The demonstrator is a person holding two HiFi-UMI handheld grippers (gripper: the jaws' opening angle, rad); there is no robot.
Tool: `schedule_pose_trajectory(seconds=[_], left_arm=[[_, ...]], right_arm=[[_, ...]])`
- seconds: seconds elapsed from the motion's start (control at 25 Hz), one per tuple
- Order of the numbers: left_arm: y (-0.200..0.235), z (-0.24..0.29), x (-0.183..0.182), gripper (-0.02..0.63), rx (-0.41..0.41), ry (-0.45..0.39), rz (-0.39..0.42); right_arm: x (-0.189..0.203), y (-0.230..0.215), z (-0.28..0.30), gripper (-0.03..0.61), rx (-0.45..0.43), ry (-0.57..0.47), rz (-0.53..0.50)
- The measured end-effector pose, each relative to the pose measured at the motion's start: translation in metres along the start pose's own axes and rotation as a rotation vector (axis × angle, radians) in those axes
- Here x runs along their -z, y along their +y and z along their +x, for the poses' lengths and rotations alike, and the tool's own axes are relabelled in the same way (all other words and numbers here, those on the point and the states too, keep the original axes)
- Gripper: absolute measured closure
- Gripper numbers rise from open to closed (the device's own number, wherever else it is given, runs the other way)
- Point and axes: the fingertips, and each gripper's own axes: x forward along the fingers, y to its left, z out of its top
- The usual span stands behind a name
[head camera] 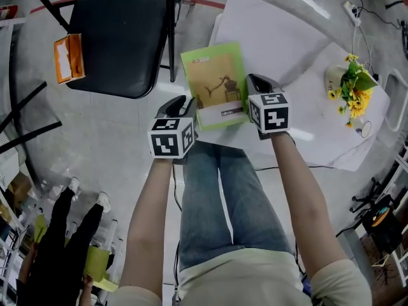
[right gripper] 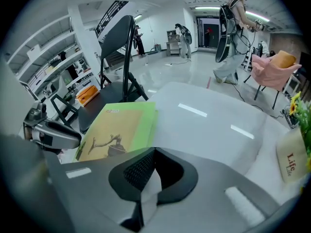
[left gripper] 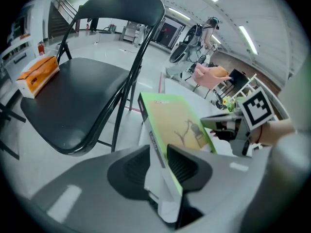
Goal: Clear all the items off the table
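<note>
Right claw: jaws pressed together on the near right corner of the book. A pale sliver of it shows between the pads.

Left claw: jaws a little spread, with the book's left edge standing between them. Pads lie close to its faces but, as I judge, do not bite. If so, the weight hangs mostly on the right claw.

Book: green cover up, roughly flat. It lies partly over the near corner of the white tabletop and partly out over the floor. Whether its far edge touches the tabletop I cannot tell.

Outward: chair stands left of the tabletop, across a strip of floor. Its seat is bare but for an orange box at the outer edge. Flowers in a pale pot sit at the tabletop's right end, well apart from both claws.

Step in hand (judgement): carrying the book off the tabletop. The seat is the likely drop place, since the box already lies there.

Next move calls for:
- taking the book left until all of it is over the seat
- lowering it flat beside the box, not on it
- keeping it level, since a one-corner pinch lets a book droop or swing; closing the left claw again first would steady it

Flowers not yet done; the pot looks top-heavy and wants an upright lift.
</note>
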Motion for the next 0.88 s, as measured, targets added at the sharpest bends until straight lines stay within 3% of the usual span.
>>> schedule_pose_trajectory(seconds=[0.24, 0.44, 0.72, 0.88], left_arm=[[0.003, 0.004, -0.003, 0.421, 0.183, 0.009, -0.029], [0.011, 0.01, -0.004, 0.378, 0.286, 0.038, -0.064], [0.011, 0.021, -0.009, 0.336, 0.492, 0.056, -0.223], [0.015, 0.032, -0.012, 0.336, 0.551, 0.082, -0.27]], right_arm=[[-0.008, 0.019, 0.004, 0.58, -0.034, -0.02, -0.01], [-0.015, 0.026, 0.005, 0.58, -0.038, -0.033, -0.024], [-0.019, 0.03, 0.001, 0.58, -0.026, -0.049, -0.023], [-0.018, 0.031, -0.003, 0.58, -0.014, -0.055, -0.013]])
